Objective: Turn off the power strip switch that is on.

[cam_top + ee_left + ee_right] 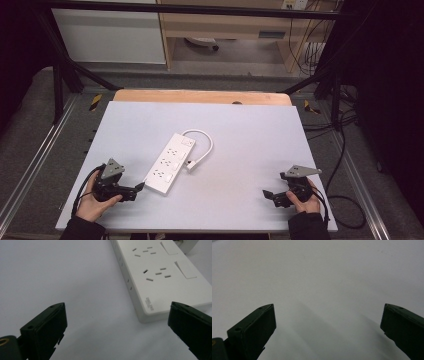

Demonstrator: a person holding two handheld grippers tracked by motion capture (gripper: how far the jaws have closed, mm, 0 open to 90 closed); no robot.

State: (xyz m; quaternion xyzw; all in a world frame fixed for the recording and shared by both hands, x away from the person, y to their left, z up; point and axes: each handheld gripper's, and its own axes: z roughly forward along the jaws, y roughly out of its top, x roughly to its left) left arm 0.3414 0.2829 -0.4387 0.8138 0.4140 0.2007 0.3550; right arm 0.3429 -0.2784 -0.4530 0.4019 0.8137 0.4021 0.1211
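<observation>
Near the middle of the high view, slightly left of centre, lies the white power strip, flat on the pale table. Its long axis runs diagonally, from lower left up toward upper right, and its short white cord loops off the upper end and curls back down its right side to a plug just beside the strip.

Your left gripper is much the nearer: its tips sit just off the strip's lower end, pointing right, jaws spread wide with nothing between them. In the left gripper view that end of the strip lies ahead and to the right of the jaws, apart from them.

Your right gripper rests at the lower right, well apart from the strip, likewise released and empty.

Nothing stands between your left gripper and the strip; only the cord loop crowds the strip's right flank, I judge.
</observation>
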